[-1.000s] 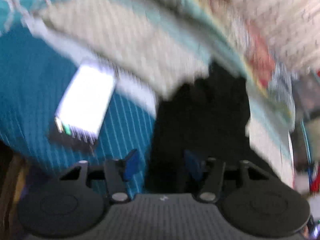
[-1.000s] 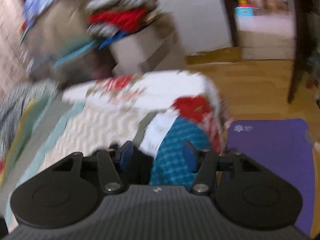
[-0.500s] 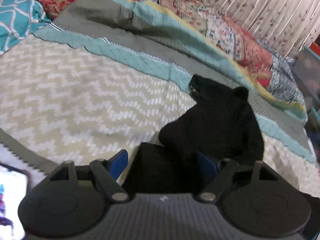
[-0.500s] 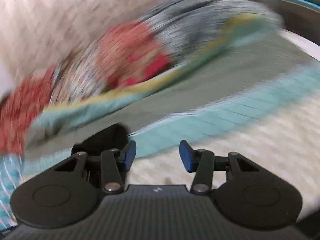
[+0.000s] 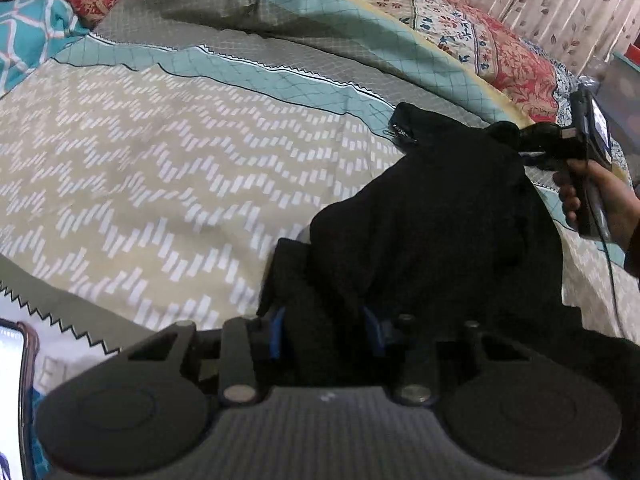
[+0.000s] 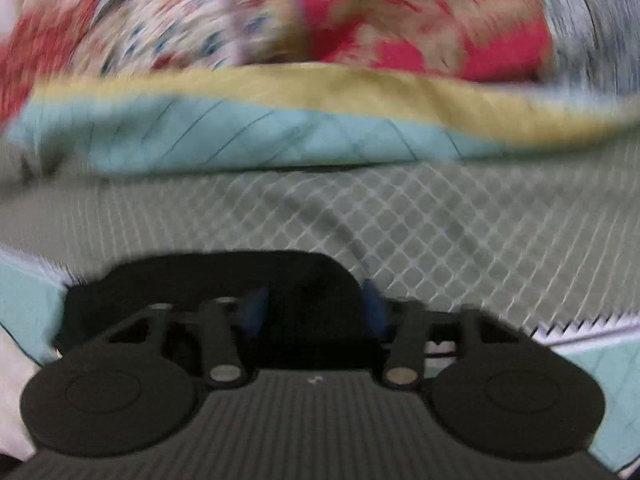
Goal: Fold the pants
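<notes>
Black pants (image 5: pixel 440 208) lie crumpled on a beige zigzag bedspread (image 5: pixel 160 184). My left gripper (image 5: pixel 324 330) is at their near end; its jaws are closing and a thick fold of black cloth is bunched between the blue pads (image 5: pixel 277 334). At the pants' far edge, a hand (image 5: pixel 600 196) holds my right gripper (image 5: pixel 516 138). The right wrist view is blurred. There the right gripper (image 6: pixel 315 312) has its jaws closing with a black edge of the pants (image 6: pixel 200 276) between them.
A grey and teal quilt (image 5: pixel 280 32) and a red floral blanket (image 5: pixel 512 60) are heaped along the far side of the bed. A lit phone (image 5: pixel 12 392) lies at the lower left. A leaf-print curtain (image 5: pixel 560 0) hangs behind.
The right gripper swung in from the room to the bed and came down on the pants' far edge. The left jaws narrowed onto the cloth after the hand dropped to the pants.
</notes>
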`<action>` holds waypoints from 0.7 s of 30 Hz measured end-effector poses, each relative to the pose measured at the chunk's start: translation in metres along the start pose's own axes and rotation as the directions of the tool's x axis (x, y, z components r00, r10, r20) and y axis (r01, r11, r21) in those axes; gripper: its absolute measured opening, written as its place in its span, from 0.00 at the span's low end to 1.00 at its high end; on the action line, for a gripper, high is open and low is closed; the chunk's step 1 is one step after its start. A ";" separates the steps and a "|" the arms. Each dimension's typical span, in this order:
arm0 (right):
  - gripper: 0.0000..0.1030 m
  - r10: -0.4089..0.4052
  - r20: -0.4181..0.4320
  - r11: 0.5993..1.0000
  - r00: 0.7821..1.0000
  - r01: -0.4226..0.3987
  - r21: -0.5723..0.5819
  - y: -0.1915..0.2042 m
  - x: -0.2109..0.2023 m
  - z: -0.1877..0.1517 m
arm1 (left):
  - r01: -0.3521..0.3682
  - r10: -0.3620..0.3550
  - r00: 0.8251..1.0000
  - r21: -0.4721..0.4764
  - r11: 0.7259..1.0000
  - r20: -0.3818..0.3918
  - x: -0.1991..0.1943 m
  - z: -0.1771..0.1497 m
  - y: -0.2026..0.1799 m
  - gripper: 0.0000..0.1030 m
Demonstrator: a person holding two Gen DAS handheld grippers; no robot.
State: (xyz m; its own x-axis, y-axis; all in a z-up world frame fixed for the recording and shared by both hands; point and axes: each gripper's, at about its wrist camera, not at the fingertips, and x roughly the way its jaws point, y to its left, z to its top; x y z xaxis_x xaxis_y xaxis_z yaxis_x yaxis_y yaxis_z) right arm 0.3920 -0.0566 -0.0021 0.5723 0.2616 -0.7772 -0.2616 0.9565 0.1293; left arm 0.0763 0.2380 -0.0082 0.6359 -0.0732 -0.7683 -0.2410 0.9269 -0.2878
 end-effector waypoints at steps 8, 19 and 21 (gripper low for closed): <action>0.12 -0.092 0.396 0.950 0.914 -0.039 0.310 -0.097 -0.156 0.011 | 0.038 -0.039 0.997 0.004 0.999 0.062 -0.029 0.008 -0.008 0.15; 0.53 -0.494 0.064 0.684 0.867 0.343 0.644 -0.271 -0.302 -0.202 | 0.077 -0.080 0.996 0.051 0.996 0.045 -0.052 0.006 -0.013 0.40; 0.53 -0.510 0.087 0.667 0.856 0.329 0.668 -0.279 -0.318 -0.212 | 0.058 -0.058 0.993 0.004 0.998 0.098 -0.062 0.018 0.000 0.40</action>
State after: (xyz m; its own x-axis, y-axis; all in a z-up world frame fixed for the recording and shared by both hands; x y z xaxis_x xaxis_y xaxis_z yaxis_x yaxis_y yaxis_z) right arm 0.1188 -0.4341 0.0783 0.6910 -0.2527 -0.6773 0.5335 0.8105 0.2418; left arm 0.0503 0.2497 0.0499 0.7179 -0.0899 -0.6904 -0.2007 0.9228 -0.3290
